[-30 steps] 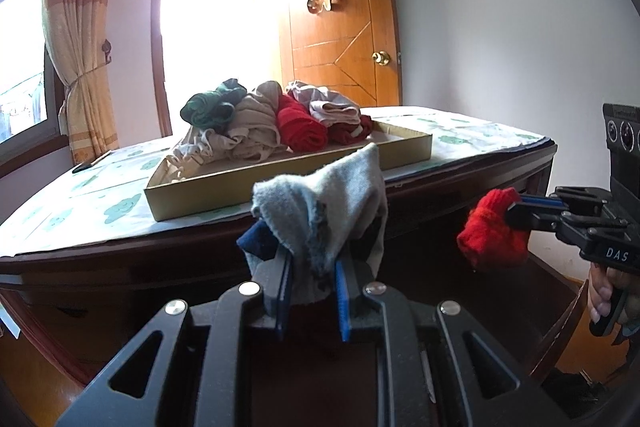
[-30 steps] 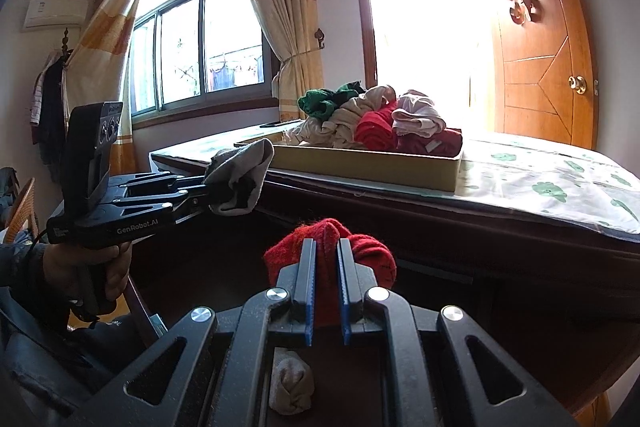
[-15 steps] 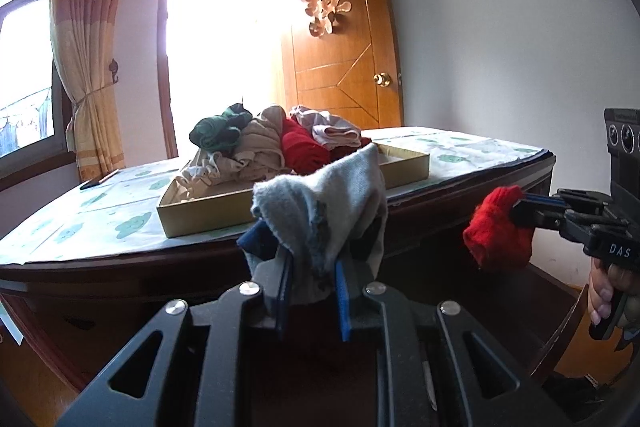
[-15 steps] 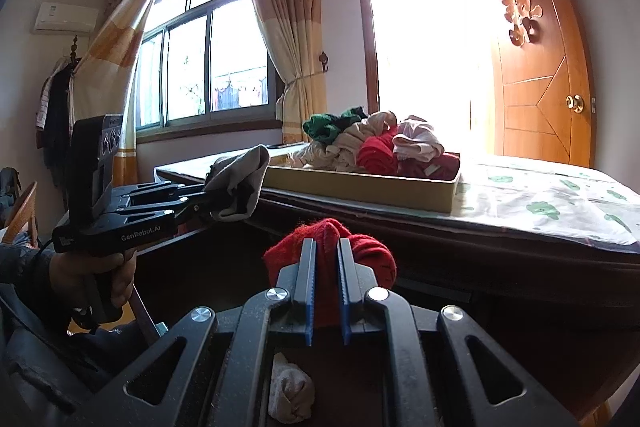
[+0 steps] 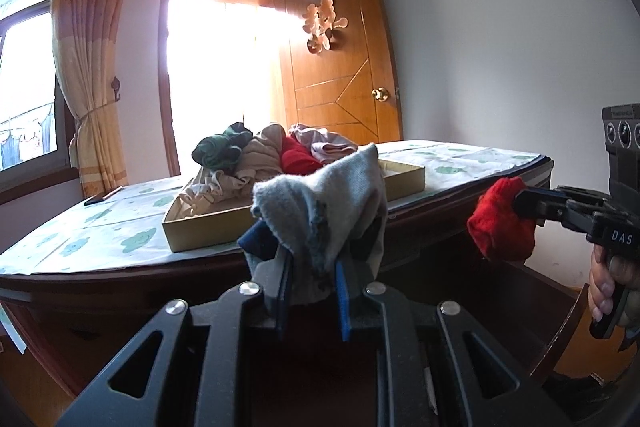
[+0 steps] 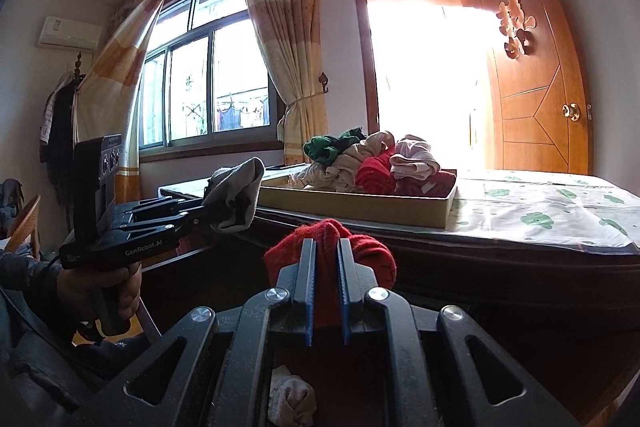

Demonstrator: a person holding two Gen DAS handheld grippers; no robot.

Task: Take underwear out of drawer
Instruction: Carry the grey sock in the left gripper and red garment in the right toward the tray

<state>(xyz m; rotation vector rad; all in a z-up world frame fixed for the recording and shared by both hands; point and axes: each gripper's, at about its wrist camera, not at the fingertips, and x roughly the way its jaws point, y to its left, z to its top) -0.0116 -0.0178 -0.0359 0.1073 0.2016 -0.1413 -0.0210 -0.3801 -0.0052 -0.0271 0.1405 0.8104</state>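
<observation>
A grey piece [image 5: 320, 203] is clamped in the left tongs [image 5: 310, 291], a red piece [image 6: 330, 251] in the right tongs [image 6: 325, 287]. Both should be carried level over the box [image 5: 280, 223] rim before release.

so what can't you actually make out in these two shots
- Drawer inside: left wrist view, dark and behind the left gripper.
- Pale bundle: right wrist view, partly behind the right gripper; type unclear.
- Grey garment, red garment: bunched, shape unreadable.
- Tray pile: lower layers hidden.
</observation>
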